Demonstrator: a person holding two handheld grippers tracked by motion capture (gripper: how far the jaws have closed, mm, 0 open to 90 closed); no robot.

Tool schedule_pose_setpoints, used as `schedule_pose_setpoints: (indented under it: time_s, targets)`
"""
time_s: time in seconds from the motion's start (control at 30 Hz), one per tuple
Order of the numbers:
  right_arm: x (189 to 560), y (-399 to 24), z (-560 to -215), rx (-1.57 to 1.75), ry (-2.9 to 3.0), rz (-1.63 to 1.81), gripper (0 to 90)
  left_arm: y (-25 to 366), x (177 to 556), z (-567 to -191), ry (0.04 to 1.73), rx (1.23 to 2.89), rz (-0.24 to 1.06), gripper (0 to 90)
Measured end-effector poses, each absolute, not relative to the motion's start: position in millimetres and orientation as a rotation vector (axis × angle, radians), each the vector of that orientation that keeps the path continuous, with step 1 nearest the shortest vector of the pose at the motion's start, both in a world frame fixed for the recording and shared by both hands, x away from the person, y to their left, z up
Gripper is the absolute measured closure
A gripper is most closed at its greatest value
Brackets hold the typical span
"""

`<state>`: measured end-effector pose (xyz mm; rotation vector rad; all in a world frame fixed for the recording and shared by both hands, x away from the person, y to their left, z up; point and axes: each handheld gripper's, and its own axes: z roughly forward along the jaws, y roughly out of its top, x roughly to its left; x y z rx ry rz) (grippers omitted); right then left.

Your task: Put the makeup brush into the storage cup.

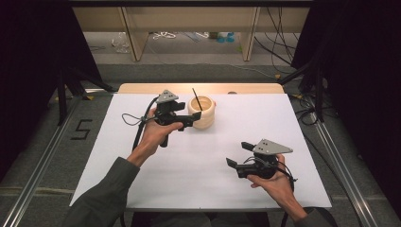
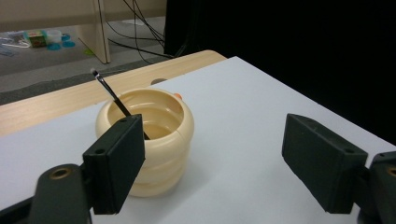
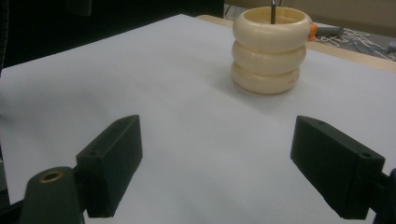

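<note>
Cream ribbed pot (image 1: 202, 112) stood upright on the white table (image 1: 198, 170), toward the 12 o'clock edge in the high view, slightly left of centre. It had 3 stacked bulges. A thin black stick (image 1: 196, 99) leaned inside it, its tip tilted toward 11 o'clock. A small orange bit (image 3: 312, 30) showed behind the rim in the right gripper view.

Left gripper (image 1: 190, 118) sat just beside the pot at its 9 o'clock, held by the left hand (image 1: 155, 134). Jaws were spread wide, holding nothing. In the left gripper view, 1 jaw overlapped the pot's near wall while the other stood well apart over bare table; whether that jaw touched the pot could not be told.

Right gripper (image 1: 239, 154) hovered at 5 o'clock from the pot, well apart from it, in the right hand (image 1: 276, 185). Jaws were released, wide, with bare table between them; the pot stood beyond, toward 1 o'clock in that gripper's view.
</note>
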<state>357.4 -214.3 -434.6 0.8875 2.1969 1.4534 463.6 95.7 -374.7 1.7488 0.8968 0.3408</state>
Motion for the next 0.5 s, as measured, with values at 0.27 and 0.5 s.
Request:
schedule_pose_setpoints:
  time_s: [0.27, 0.5]
  targets:
    - [357, -213, -434, 0.898, 2.205, 1.458, 17.7, 93, 456, -385, 0.879, 1.766, 0.346, 21.0]
    - [356, -214, -434, 0.897, 2.205, 1.455, 17.8, 94, 450, -387, 0.861, 1.766, 0.338, 20.9]
